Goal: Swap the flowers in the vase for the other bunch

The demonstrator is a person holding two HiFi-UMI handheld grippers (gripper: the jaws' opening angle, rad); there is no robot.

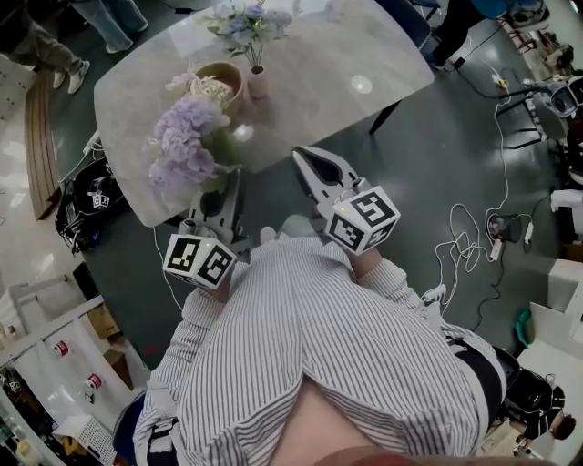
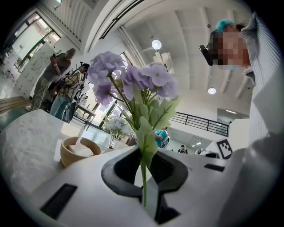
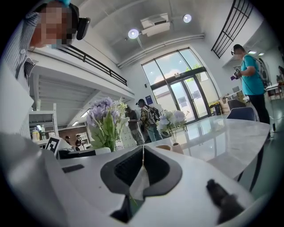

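purple bunch [image 1: 187, 141]: fake-looking hydrangea heads on thin green stems, held over the near edge of the table [image 1: 364, 55], well short of the vase [image 1: 258, 84]
handling: I'd guess light but top-heavy, soft blooms and a bendy stem, so it'll wobble if swung fast; nothing much to break
where to grab: low on the bare stem under the leaves, never the flower heads
which way it points: long axis runs along the stem, cut end down in the jaws, blooms up top, leaning a bit toward the table
left gripper [image 2: 144, 177]: jaws nearly together, pinched on that stem
right gripper [image 3: 143, 153]: jaws closed, nothing between them that I can make out
vase: small pink one, upright, with pale flowers [image 1: 246, 23] in it
bowl [image 1: 221, 80]: just beside the vase, on the bunch's side
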